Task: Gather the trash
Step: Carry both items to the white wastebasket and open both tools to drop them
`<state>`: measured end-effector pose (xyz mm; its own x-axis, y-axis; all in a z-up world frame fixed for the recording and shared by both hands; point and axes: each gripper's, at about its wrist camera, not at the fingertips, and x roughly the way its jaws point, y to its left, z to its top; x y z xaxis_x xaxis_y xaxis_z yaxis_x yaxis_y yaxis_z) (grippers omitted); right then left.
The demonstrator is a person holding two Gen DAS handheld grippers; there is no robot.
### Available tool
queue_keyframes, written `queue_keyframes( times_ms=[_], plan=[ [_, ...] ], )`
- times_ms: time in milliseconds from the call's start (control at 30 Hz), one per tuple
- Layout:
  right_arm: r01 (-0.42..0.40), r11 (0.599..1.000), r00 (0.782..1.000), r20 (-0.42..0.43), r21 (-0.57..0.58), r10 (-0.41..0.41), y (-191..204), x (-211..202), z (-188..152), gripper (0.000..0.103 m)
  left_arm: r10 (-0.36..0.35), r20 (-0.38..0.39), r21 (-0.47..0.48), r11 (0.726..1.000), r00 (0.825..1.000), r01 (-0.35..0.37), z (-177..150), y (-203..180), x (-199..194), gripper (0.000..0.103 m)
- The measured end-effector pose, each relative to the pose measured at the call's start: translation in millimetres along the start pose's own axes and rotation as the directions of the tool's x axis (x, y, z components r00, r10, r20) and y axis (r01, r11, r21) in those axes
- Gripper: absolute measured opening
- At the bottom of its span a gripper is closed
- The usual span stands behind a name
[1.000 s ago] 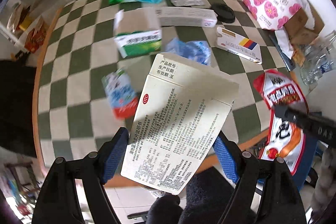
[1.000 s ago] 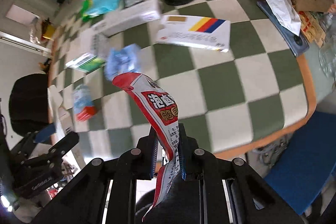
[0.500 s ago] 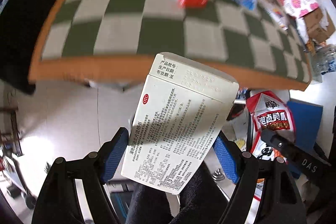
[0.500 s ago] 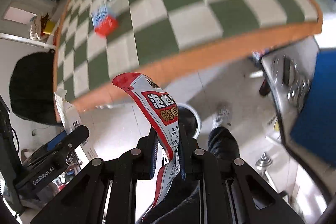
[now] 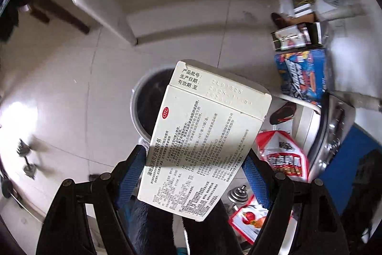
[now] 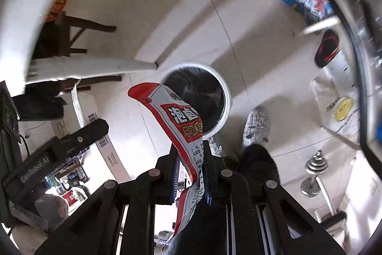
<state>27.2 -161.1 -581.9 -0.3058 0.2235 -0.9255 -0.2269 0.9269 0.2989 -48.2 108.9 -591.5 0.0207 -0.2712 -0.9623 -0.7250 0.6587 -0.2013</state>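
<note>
My left gripper (image 5: 195,164) is shut on a white medicine box (image 5: 205,140) printed with small black text and a red OTC mark; its blue pads press the box's two sides. Under the box stands a round white-rimmed trash bin (image 5: 143,99) with a dark liner, partly hidden. My right gripper (image 6: 191,159) is shut on a red and white snack wrapper (image 6: 176,116) that arches over the same trash bin (image 6: 224,92) on the tiled floor. The wrapper (image 5: 281,157) also shows at the right of the left wrist view. The left gripper (image 6: 81,138) with its box appears at the left of the right wrist view.
A white table leg (image 6: 100,66) slants in beside the bin. A person's grey shoe (image 6: 256,126) and dark trouser leg (image 6: 257,166) stand close to the bin. Dumbbells (image 6: 315,173) lie at the right, a blue carton (image 5: 300,73) and boxes along the wall.
Both grippers have swung from over the checkered table, past its edge, down to the floor. The trash bin has come into view below them. Both holds are unchanged.
</note>
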Motion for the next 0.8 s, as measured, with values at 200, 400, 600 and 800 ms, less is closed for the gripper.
queue_keyframes(
  times_ms=[200, 400, 600, 800],
  plan=[
    [-0.030, 1.000, 0.999, -0.041, -0.006, 0.029, -24, 95, 21, 0.017, -0.059, -0.068, -0.088, 0.995, 0.996, 0.052, 11, -16, 95, 0.078],
    [-0.093, 0.995, 0.992, -0.084, -0.020, 0.091, -28, 160, 47, 0.018, -0.151, -0.127, -0.146, 0.980, 0.980, 0.132, 27, -1, 138, 0.081],
    [-0.093, 0.995, 0.988, -0.125, -0.032, 0.088, -33, 198, 56, 0.066, -0.076, -0.120, -0.132, 0.989, 0.990, 0.060, 23, 5, 150, 0.103],
    [0.157, 0.971, 0.986, -0.031, -0.181, -0.165, -12, 186, 48, 0.102, 0.219, -0.020, -0.001, 0.976, 0.975, -0.219, 1, 1, 122, 0.103]
  ],
)
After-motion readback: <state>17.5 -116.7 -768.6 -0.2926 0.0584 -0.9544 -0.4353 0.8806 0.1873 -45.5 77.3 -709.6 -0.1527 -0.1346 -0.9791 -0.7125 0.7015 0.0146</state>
